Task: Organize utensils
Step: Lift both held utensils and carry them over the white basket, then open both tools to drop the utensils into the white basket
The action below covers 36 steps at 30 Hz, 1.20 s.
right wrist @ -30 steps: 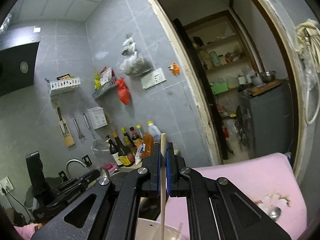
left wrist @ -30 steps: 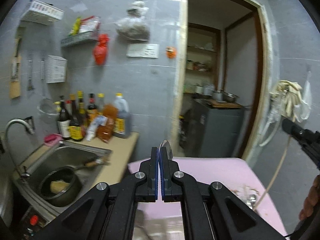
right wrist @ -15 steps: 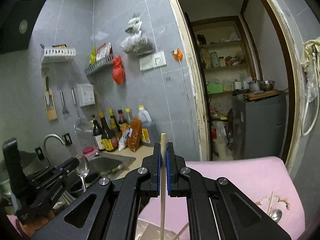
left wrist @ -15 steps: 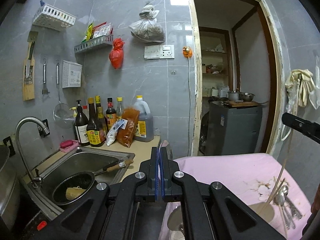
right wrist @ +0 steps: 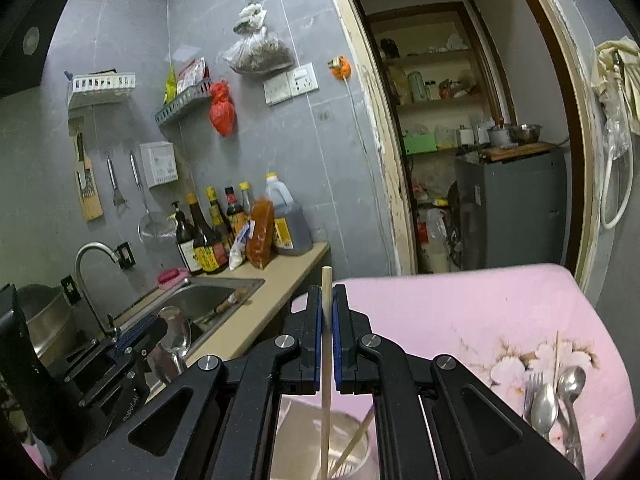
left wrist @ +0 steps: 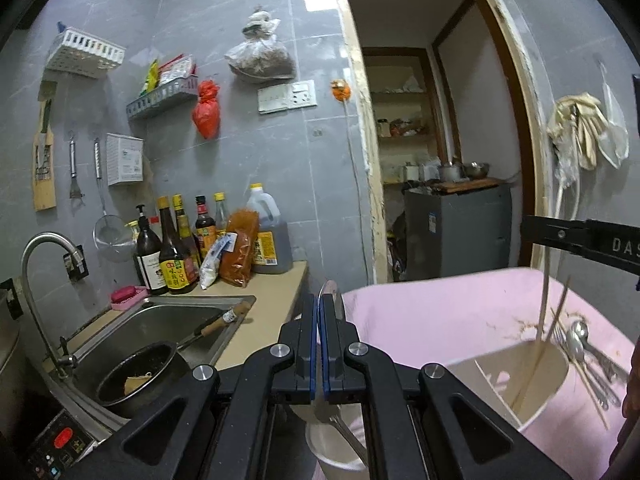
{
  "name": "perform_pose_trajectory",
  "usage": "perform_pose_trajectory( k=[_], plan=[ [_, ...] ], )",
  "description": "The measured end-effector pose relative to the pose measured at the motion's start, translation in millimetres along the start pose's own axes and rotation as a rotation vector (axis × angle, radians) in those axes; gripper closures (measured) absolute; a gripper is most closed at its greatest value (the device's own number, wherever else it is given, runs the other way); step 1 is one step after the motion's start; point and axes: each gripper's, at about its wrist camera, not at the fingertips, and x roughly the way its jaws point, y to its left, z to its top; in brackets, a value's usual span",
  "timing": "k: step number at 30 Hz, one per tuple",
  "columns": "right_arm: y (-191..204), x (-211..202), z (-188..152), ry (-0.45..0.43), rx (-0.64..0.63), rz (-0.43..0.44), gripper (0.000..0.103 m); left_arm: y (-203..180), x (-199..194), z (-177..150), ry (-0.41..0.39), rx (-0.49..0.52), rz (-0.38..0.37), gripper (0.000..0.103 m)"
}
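Observation:
My left gripper is shut on a metal spoon, bowl up, handle hanging into a cream utensil holder. It also shows in the right wrist view with the spoon. My right gripper is shut on a wooden chopstick held upright, its lower end in the holder beside another chopstick. The chopstick shows in the left wrist view. Loose spoons and a fork lie on the pink table.
A sink with a dark pan and a tap lies to the left. Sauce bottles stand on the counter by the grey tiled wall. An open doorway is behind the table.
Both grippers have come lower over the holder. The left view has tilted down, so the holder and the table's utensils now show. The chopstick's lower end now sits in the holder.

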Motion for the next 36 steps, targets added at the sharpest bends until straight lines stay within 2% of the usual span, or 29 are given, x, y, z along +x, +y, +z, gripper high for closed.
perform_pose_trajectory(
  k=[7,12,15,17,18,20,22,25,28,30,32,36],
  plan=[
    [-1,-1,-8,0.038,0.008,0.01,0.098,1,-2,-2,0.069,-0.011,-0.065,0.098],
    [-2,-5,-8,0.053,0.025,0.02,0.098,12,2,-2,0.165,-0.101,-0.148,0.097],
    [-2,-8,-5,0.058,0.028,0.022,0.097,14,1,-2,0.193,-0.143,-0.173,0.095],
    [-2,-12,-3,0.056,0.034,0.021,0.095,17,0,1,0.201,-0.166,-0.183,0.09],
    [-3,-15,-2,0.053,0.037,0.018,0.093,18,-2,3,0.202,-0.178,-0.19,0.088],
    [-7,-21,1,0.042,0.054,0.012,0.078,19,-5,7,0.199,-0.194,-0.2,0.076],
    [-12,-30,5,0.026,0.069,0.005,0.071,20,-10,13,0.19,-0.212,-0.209,0.072],
    [-20,-44,13,0.008,0.077,-0.018,0.07,17,-15,24,0.178,-0.224,-0.222,0.063],
    [-33,-65,22,-0.037,0.088,-0.056,0.054,9,-21,36,0.164,-0.23,-0.235,0.057],
    [-41,-77,28,-0.059,0.085,-0.084,0.048,3,-25,41,0.154,-0.229,-0.241,0.052],
    [-49,-89,33,-0.083,0.071,-0.115,0.038,-4,-29,48,0.141,-0.227,-0.247,0.044],
    [-66,-112,43,-0.122,0.031,-0.187,0.024,-20,-37,60,0.115,-0.23,-0.263,0.028]
  ],
)
